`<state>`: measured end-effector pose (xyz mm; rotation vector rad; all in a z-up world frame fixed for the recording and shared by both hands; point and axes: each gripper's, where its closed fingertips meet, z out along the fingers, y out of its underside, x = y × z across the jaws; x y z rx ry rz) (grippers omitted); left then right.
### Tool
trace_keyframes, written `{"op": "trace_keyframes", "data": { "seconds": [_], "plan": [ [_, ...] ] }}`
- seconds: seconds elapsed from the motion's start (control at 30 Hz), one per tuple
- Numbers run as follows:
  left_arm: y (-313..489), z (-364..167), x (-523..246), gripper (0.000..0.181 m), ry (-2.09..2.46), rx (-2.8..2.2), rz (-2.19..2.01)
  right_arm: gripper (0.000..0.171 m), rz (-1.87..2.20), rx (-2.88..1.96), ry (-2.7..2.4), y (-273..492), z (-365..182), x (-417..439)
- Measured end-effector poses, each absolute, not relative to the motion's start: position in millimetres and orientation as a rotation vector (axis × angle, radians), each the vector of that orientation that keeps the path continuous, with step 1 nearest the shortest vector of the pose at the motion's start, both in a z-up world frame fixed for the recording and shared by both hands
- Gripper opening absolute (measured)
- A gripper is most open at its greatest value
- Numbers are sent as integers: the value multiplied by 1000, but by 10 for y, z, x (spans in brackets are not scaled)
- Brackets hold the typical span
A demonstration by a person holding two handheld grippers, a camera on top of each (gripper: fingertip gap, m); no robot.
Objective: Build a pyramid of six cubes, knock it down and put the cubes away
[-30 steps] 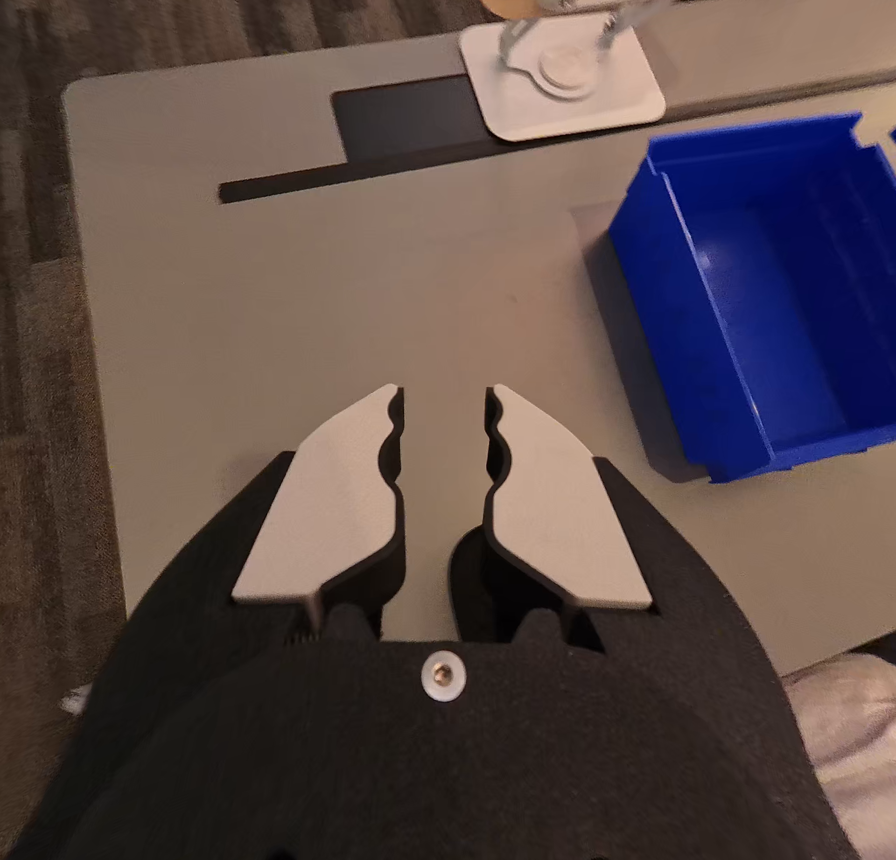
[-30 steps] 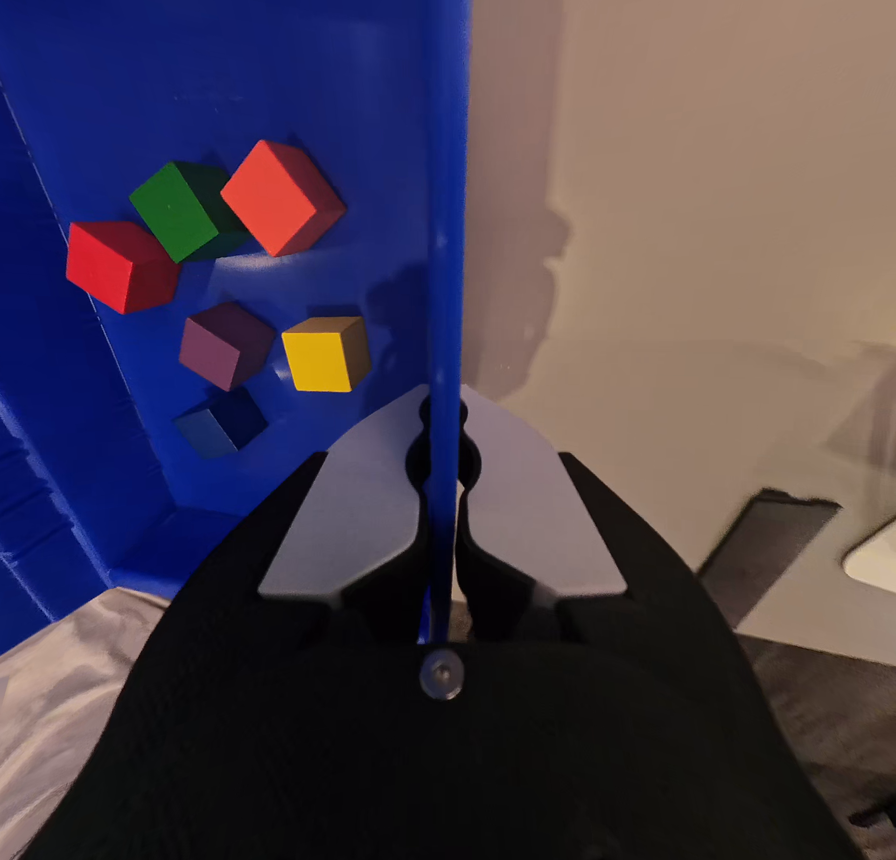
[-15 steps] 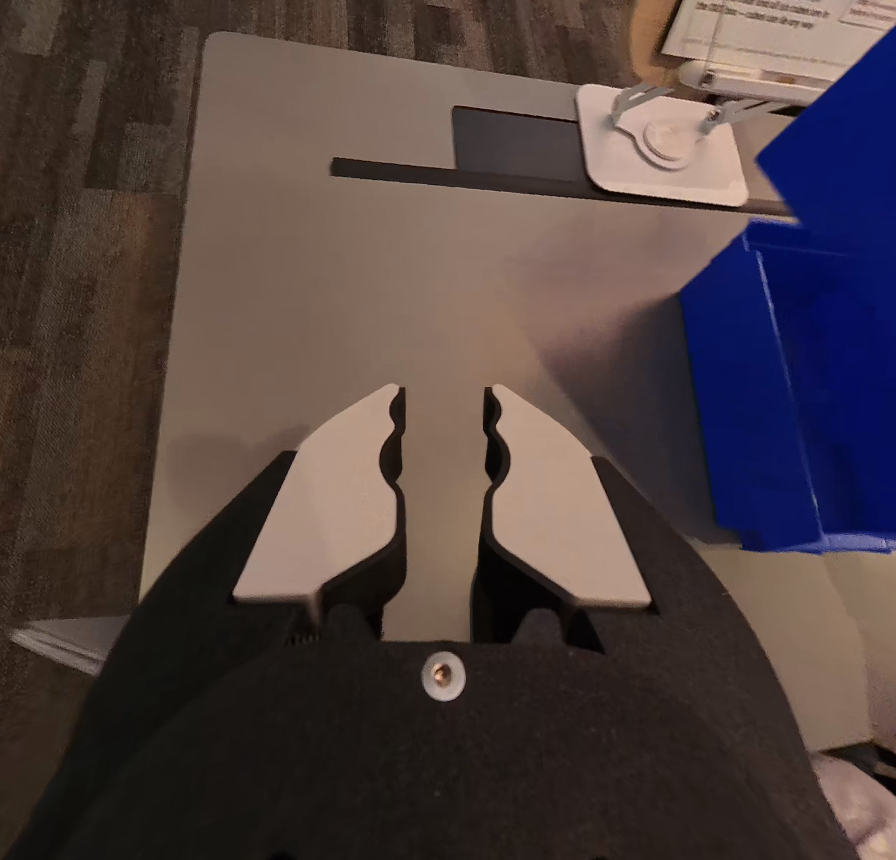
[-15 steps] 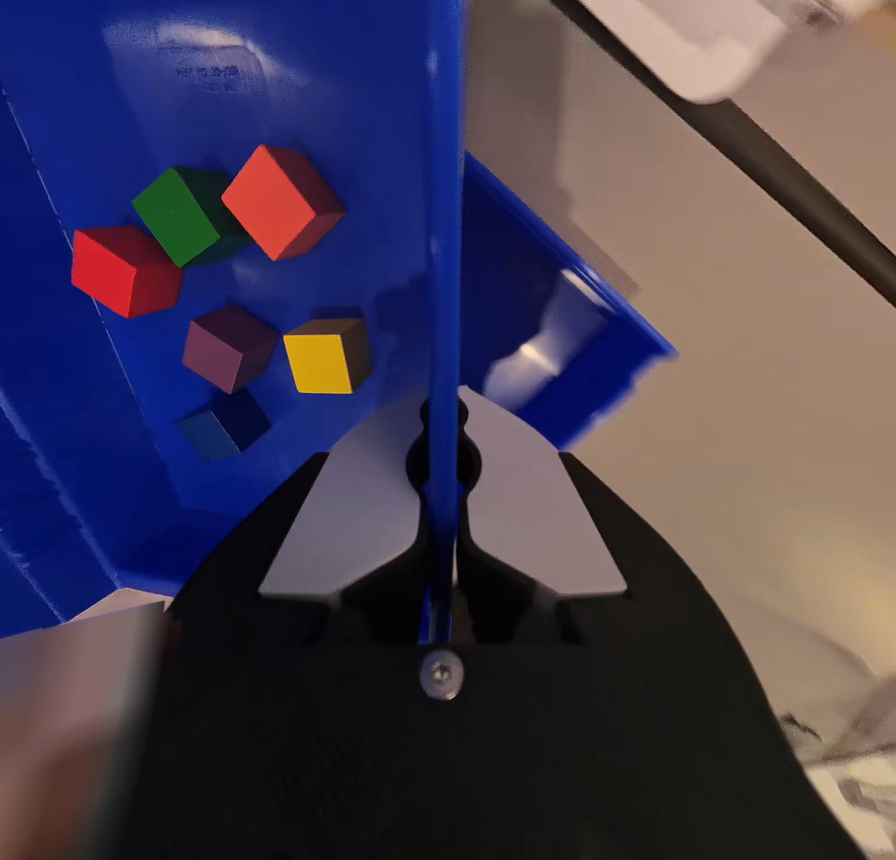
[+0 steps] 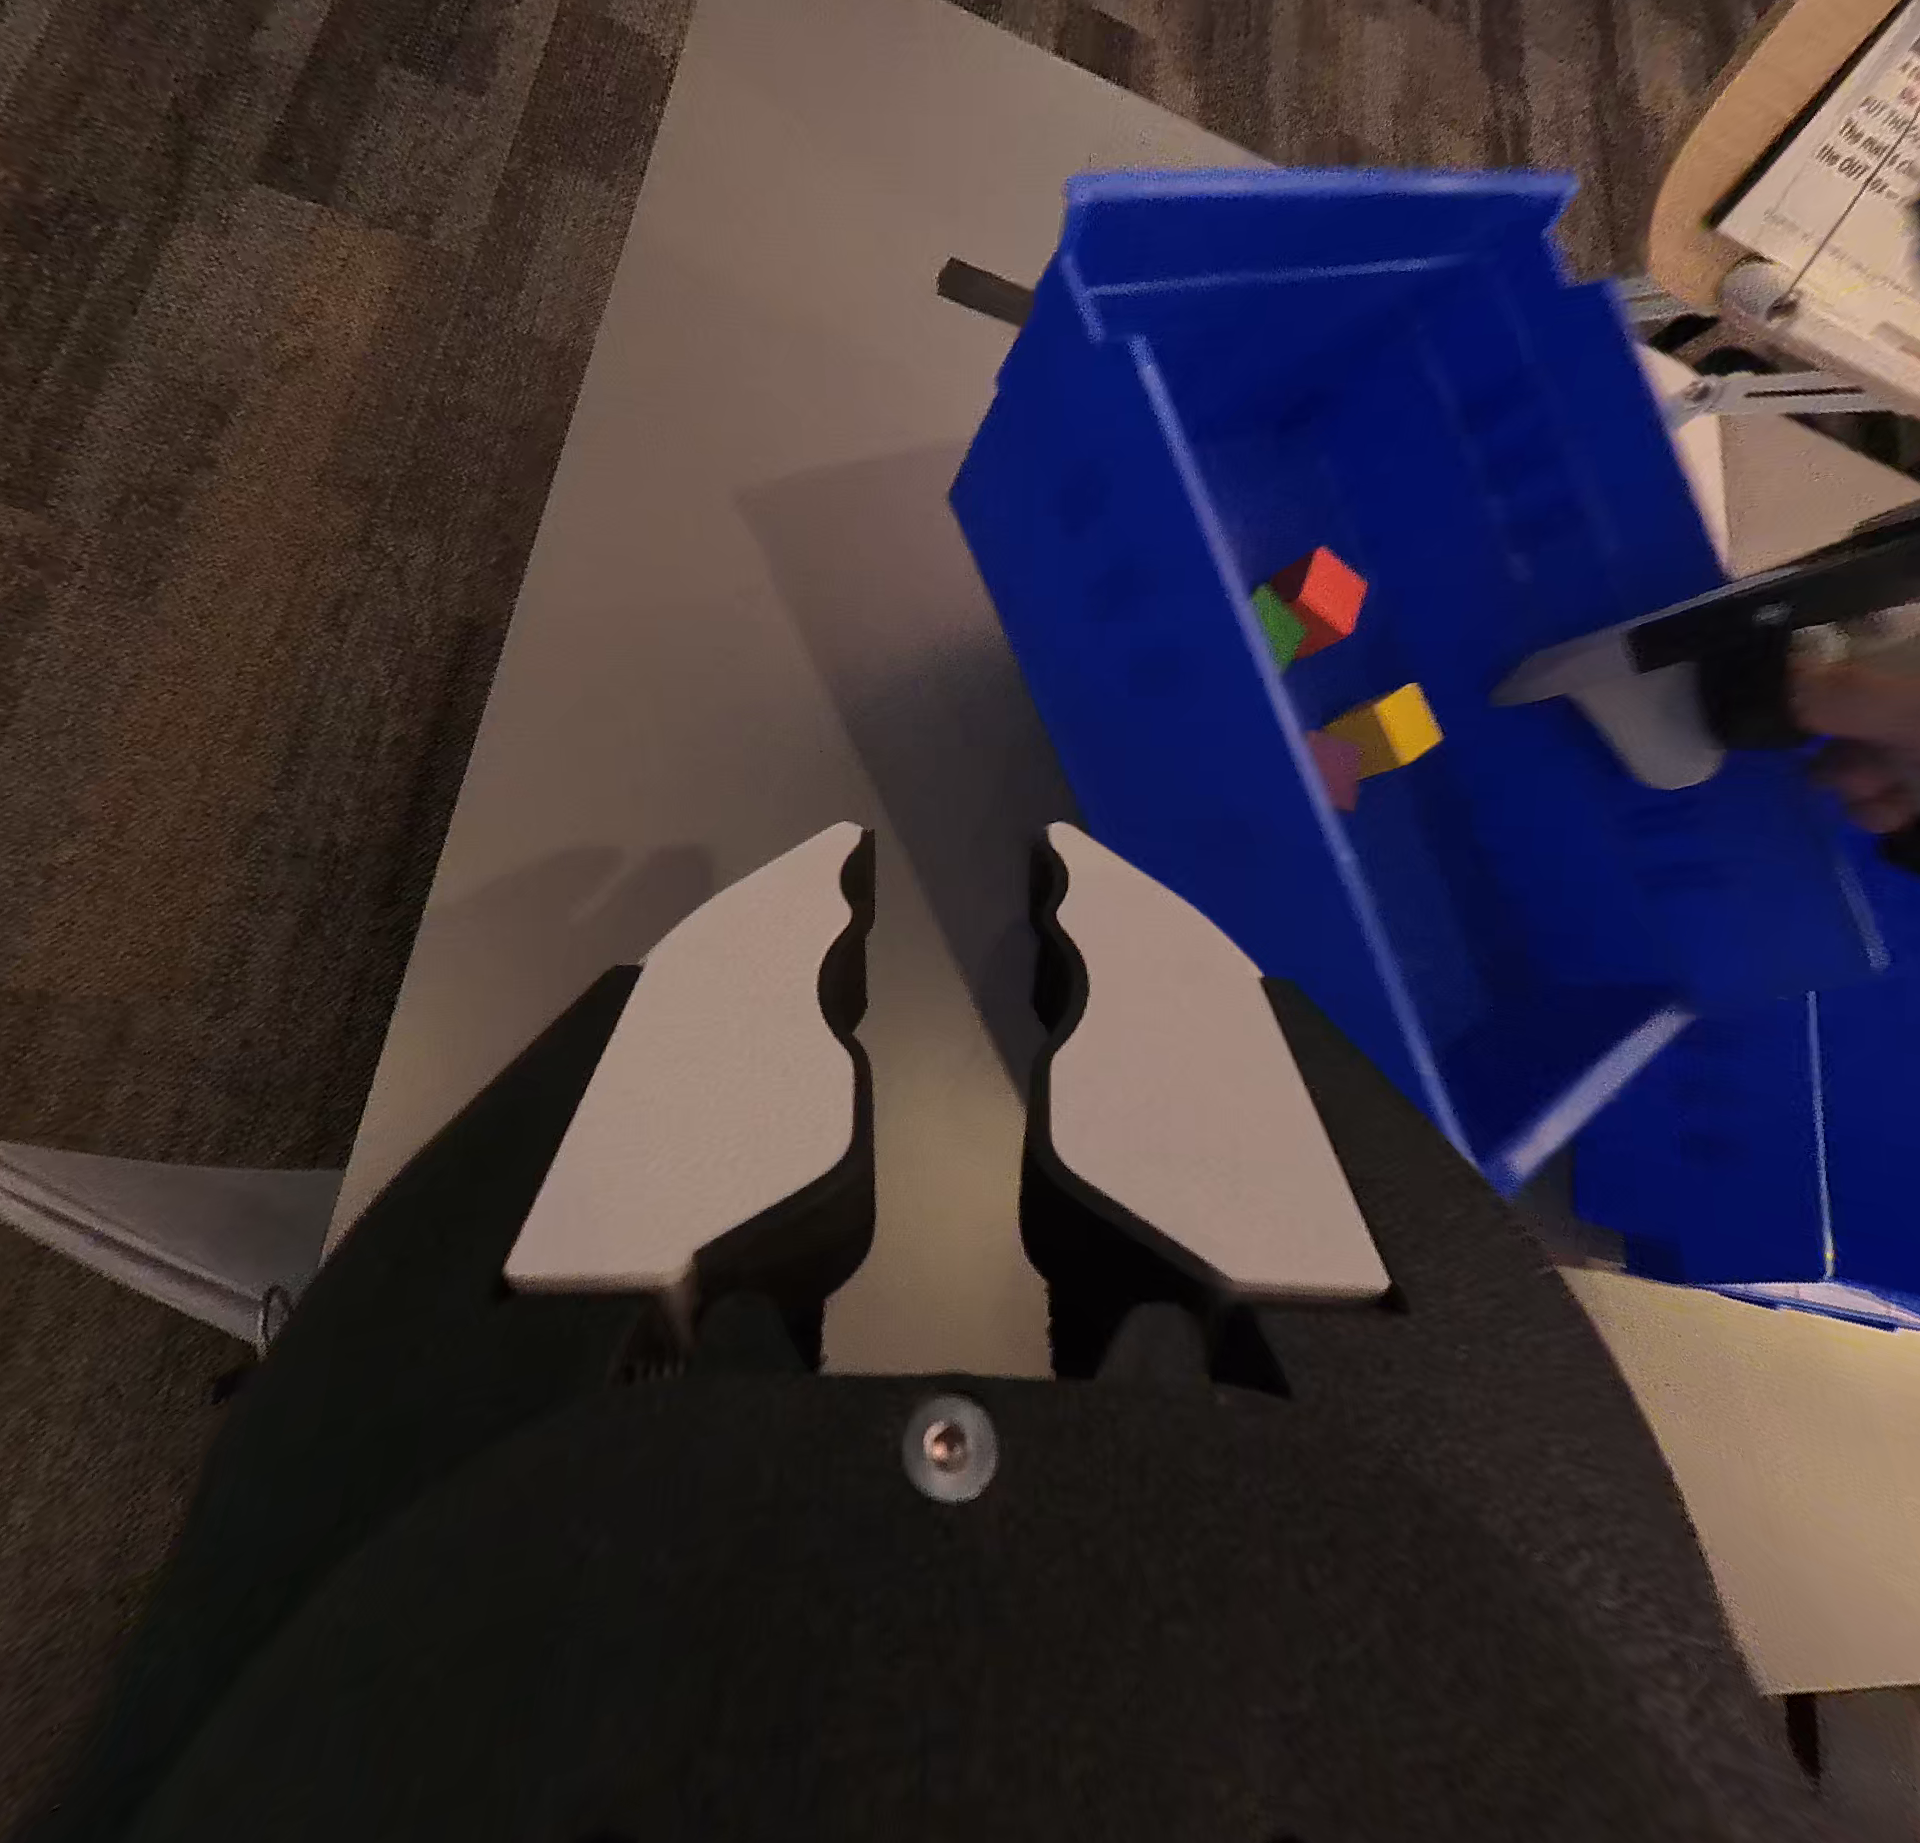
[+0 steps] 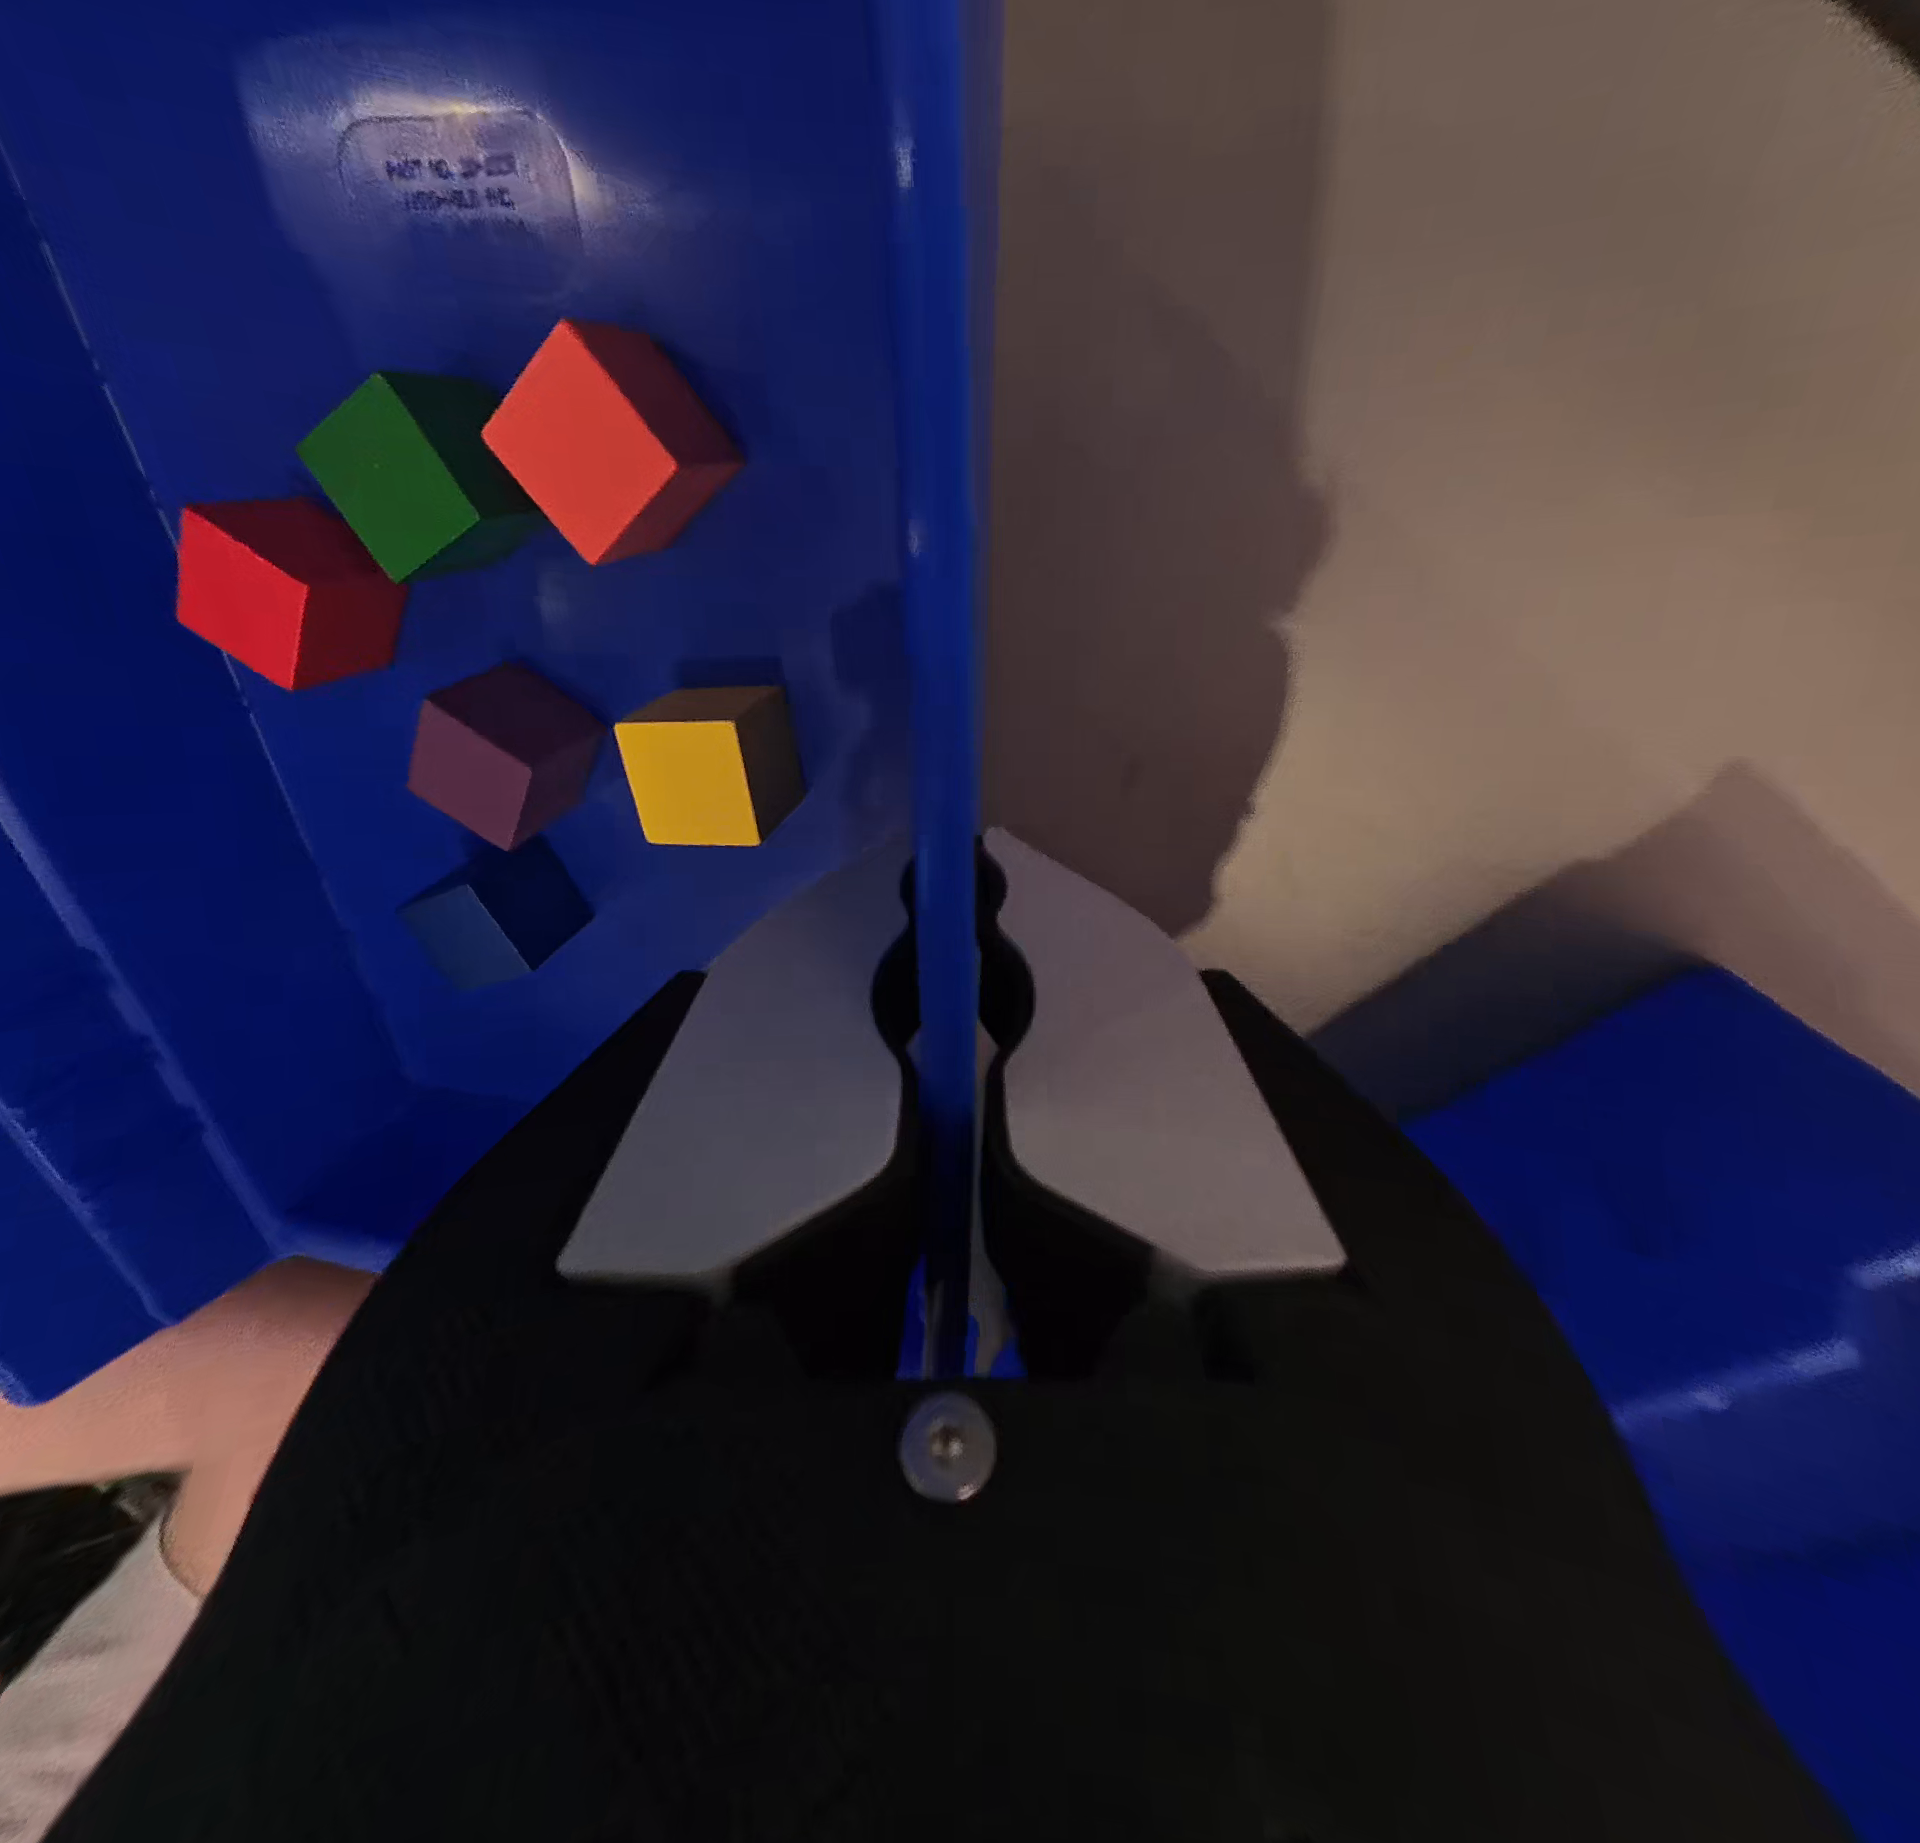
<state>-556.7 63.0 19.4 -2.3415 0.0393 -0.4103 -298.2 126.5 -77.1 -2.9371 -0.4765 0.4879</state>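
The right gripper [image 6: 943,858] has its fingers [image 6: 1122,1097] clamped on the thin side wall of a blue bin [image 6: 940,463], one finger inside the bin and one outside. The bin is held tilted above the table [image 6: 1558,443], apart from it, and casts a shadow there. Six cubes lie against the bin's floor: nearest the fingers a blue cube [image 6: 488,920], beyond it a purple cube [image 6: 499,754] and, just beside that, a yellow cube [image 6: 707,765] close to the gripped wall; farther on, a red cube [image 6: 281,588], a green cube [image 6: 405,474] and an orange cube [image 6: 603,437] sit in a row, the green one touching both neighbours. A second blue bin [image 6: 1662,1222] lies lower, to the right of the gripper. The left gripper [image 5: 951,837] hovers over the table near its left edge, its fingers [image 5: 717,1087] apart and holding nothing. Beyond it to the right hangs the tilted bin, with the orange, green, yellow and purple cubes showing over its near wall and the right gripper reaching in at the bin's far side. Past the bin, at the table's far right corner, stands a paper holder [image 5: 1787,131]. Carpet [image 5: 260,443] shows beyond the table's left edge.
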Motion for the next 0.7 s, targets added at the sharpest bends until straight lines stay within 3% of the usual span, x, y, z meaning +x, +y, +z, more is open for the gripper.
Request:
{"op": "trace_keyframes", "data": {
  "seconds": [0.27,0.5,0.7],
  "plan": [
    [664,153,-5463,28,93,-2356,-454,10,432,-3033,-258,1191,-1282,-3055],
    [647,153,-5352,28,155,-2362,-466,25,585,-3012,-100,1061,-1227,-3177],
    [643,-278,-5210,36,214,-2552,-553,15,571,-2984,-230,1018,-1098,-3105]
  ]
}}
